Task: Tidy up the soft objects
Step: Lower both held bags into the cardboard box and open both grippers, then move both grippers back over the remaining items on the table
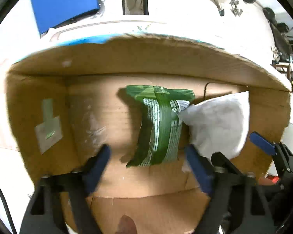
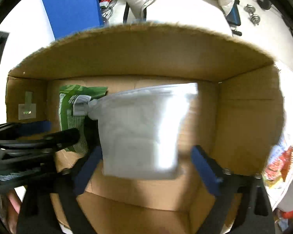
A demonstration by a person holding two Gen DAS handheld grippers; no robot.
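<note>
Both packs are down inside the open brown cardboard box (image 2: 146, 58): the green-and-white striped soft pack (image 1: 158, 124) lies on the box floor near the middle, and the white translucent plastic pouch (image 2: 142, 132) sits just to its right, their upper corners touching. Over the green pack, the left gripper (image 1: 146, 167) hangs with its blue-padded fingers (image 1: 96, 167) spread wide, released, nothing between them. The right gripper (image 2: 144, 167) is splayed too, straddling the near edge of the white pouch without closing on it, so that one looks let go as well. This reads as the placing step just finishing: two soft items stowed side by side. Next call, I'd say, is lifting both tools straight up clear of the box walls without dragging either pack, then going for whatever soft things remain outside.
</note>
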